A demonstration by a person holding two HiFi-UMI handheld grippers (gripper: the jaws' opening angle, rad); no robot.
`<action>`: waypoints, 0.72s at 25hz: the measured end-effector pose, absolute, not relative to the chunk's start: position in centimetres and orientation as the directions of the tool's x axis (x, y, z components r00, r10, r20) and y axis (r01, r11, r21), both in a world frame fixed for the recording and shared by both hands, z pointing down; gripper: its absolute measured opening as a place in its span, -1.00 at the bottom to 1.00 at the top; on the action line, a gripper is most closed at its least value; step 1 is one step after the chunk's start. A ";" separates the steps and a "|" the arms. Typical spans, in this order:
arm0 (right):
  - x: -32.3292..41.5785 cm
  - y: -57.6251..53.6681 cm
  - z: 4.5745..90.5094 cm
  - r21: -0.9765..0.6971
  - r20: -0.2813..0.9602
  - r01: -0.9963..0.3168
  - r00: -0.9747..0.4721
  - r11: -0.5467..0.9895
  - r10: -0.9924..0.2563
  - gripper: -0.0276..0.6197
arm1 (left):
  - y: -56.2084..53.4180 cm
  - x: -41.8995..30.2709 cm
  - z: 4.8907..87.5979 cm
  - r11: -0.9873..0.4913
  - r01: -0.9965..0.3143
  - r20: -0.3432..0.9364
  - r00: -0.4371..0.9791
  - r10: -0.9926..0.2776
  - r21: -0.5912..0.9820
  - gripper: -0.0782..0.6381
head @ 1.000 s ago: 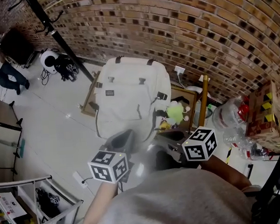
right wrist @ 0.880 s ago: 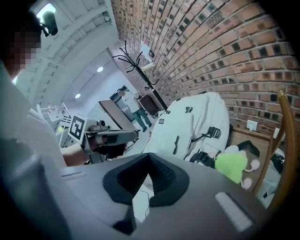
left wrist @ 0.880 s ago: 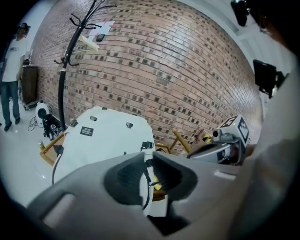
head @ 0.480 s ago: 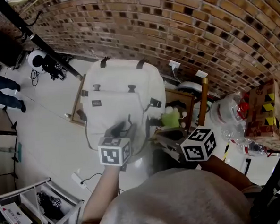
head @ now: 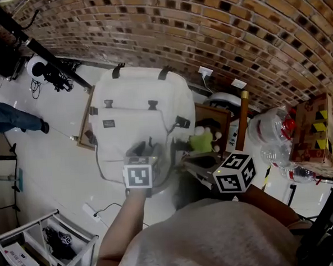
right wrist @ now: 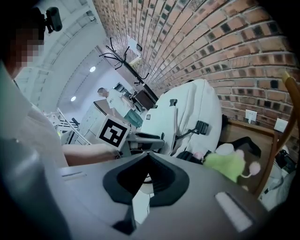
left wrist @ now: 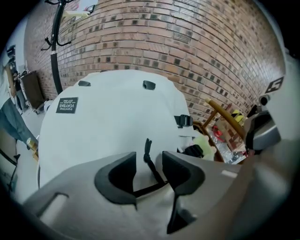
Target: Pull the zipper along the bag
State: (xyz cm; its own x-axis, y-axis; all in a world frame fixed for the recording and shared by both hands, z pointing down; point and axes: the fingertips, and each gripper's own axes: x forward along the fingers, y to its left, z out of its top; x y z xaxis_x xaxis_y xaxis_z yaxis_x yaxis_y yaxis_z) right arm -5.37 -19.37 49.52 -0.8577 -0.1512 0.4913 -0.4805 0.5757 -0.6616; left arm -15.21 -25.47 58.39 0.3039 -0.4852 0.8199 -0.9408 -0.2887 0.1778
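Observation:
A white backpack (head: 142,111) stands upright against the brick wall. My left gripper (left wrist: 149,158) is at the lower front of the backpack (left wrist: 112,122). Its jaws are opening, and the black zipper pull cord (left wrist: 148,151) hangs loose between them, closer to the right pad. In the head view the left gripper (head: 146,152) shows just above its marker cube. My right gripper (right wrist: 147,155) is shut on nothing, held back near my body to the right of the backpack (right wrist: 192,105). Its marker cube (head: 235,174) shows in the head view.
A green plush toy (head: 202,140) lies on a dark bag right of the backpack, beside a wooden chair post (head: 243,119). Plastic bags (head: 274,142) and a cardboard box (head: 318,129) are at far right. A wire rack (head: 38,244) stands lower left; a person's legs (head: 8,117) at far left.
My left gripper has moved forward and to the right, up onto the backpack's lower front. The right gripper has stayed about where it was.

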 end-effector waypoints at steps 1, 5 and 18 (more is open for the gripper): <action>-5.4 -19.4 49.6 -0.662 0.492 -0.481 -0.857 0.575 -0.150 -0.92 | -25.5 -15.2 58.4 -0.287 -0.943 0.821 0.298 -0.488 0.171 -0.31; -5.6 -19.4 49.9 -0.665 0.495 -0.480 -0.857 0.572 -0.142 -0.92 | -25.3 -15.0 58.9 -0.297 -0.947 0.832 0.264 -0.487 0.126 -0.46; -7.2 -19.9 51.3 -0.651 0.521 -0.485 -0.845 0.584 -0.121 -0.92 | -24.8 -15.9 58.1 -0.213 -0.947 0.797 0.319 -0.512 0.243 -0.67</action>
State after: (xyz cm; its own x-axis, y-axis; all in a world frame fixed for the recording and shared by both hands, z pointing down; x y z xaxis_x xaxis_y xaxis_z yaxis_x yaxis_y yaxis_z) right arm -7.20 -19.89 51.30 -0.8451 -0.1208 0.5208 -0.4847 0.5839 -0.6512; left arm -15.90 -24.78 58.15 0.3195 -0.5119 0.7974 -0.9465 -0.2127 0.2427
